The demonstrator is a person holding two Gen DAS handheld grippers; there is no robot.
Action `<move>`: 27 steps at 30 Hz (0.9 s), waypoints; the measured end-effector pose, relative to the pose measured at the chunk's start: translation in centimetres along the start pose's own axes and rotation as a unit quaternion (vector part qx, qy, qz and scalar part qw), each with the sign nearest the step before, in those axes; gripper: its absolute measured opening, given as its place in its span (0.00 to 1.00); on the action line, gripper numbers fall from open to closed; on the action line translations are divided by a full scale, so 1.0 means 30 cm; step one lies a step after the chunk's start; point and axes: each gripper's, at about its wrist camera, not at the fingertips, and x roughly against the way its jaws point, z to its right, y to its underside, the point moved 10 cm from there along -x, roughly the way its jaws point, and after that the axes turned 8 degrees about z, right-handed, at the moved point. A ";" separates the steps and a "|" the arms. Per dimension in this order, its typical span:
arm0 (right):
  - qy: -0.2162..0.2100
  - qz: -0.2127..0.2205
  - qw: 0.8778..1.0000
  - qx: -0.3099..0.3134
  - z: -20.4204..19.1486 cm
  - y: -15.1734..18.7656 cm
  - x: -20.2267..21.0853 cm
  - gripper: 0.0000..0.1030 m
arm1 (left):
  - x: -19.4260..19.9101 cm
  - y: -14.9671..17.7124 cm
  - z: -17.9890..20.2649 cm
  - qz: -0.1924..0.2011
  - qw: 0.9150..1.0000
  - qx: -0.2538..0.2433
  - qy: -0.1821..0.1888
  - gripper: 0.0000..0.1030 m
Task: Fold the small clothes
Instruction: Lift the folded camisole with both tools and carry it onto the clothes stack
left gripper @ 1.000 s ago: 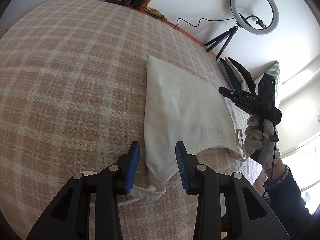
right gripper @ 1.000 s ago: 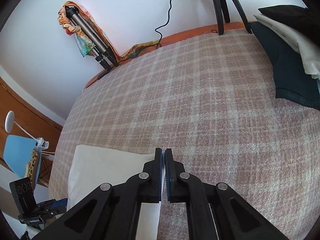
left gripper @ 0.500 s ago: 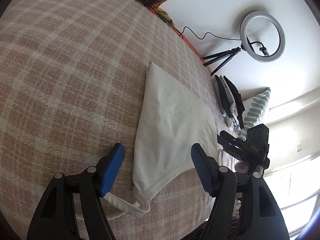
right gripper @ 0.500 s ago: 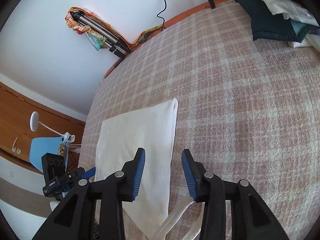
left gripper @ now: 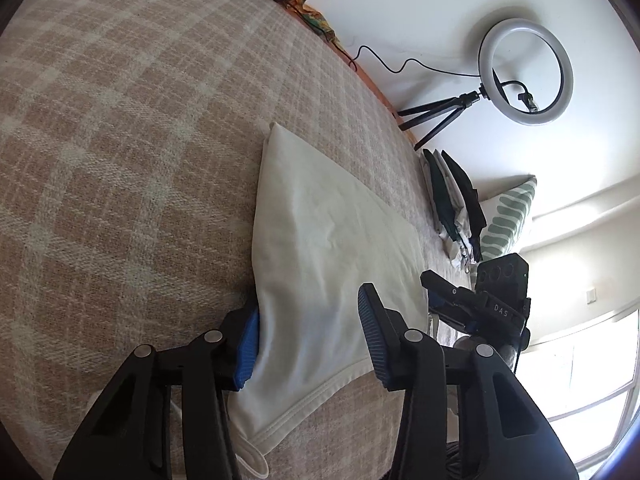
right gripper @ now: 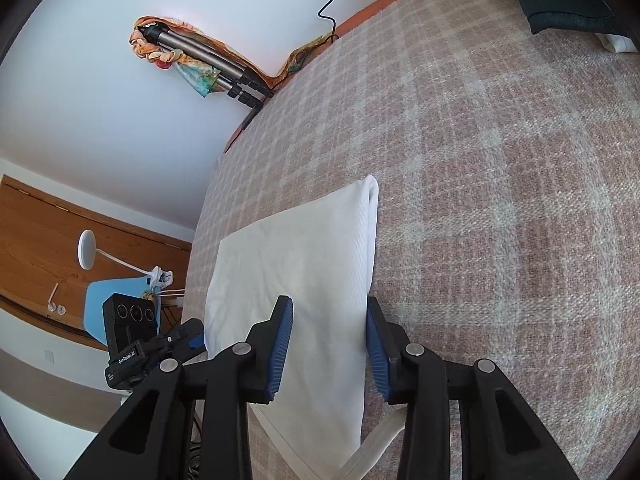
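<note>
- Plaid bedspread [left gripper: 120, 128], pink and cream, fills both views; white wall behind.
- White garment [left gripper: 332, 264] lies flat on it, folded long, ribbed hem and strap toward the cameras.
- Left gripper [left gripper: 308, 336] straddles the garment's near left edge; jaws closing with cloth between them, the left pad seemingly touching the edge, though contact is hard to confirm.
- Right gripper [right gripper: 328, 344] straddles the near right edge; jaws closing, cloth between, no pinch visible.
- Ring light [left gripper: 526, 72] on its tripod, stacked clothes [left gripper: 456, 204] beside a pillow.

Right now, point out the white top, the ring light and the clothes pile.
white top [left gripper: 332, 248], left wrist view, middle of the fabric
ring light [left gripper: 485, 54], left wrist view, left rim
clothes pile [left gripper: 456, 200], left wrist view, dark garment
</note>
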 end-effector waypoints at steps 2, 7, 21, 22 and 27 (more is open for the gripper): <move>0.006 0.001 1.000 0.005 0.003 -0.003 -0.007 0.25 | -0.008 0.000 -0.004 0.002 1.000 -0.009 -0.013 0.22; 0.022 0.002 0.999 0.027 -0.017 -0.007 -0.018 0.08 | -0.014 0.004 0.011 0.011 0.998 -0.039 -0.039 0.12; 0.081 0.062 0.984 0.145 -0.160 -0.040 0.100 0.05 | 0.017 -0.001 0.162 0.052 0.986 -0.145 -0.056 0.09; 0.082 0.067 0.983 0.148 -0.166 -0.046 0.116 0.05 | 0.016 -0.002 0.179 0.053 0.986 -0.149 -0.053 0.09; 0.093 0.094 0.976 0.171 -0.178 -0.086 0.218 0.05 | 0.006 -0.007 0.291 0.062 0.980 -0.186 -0.039 0.09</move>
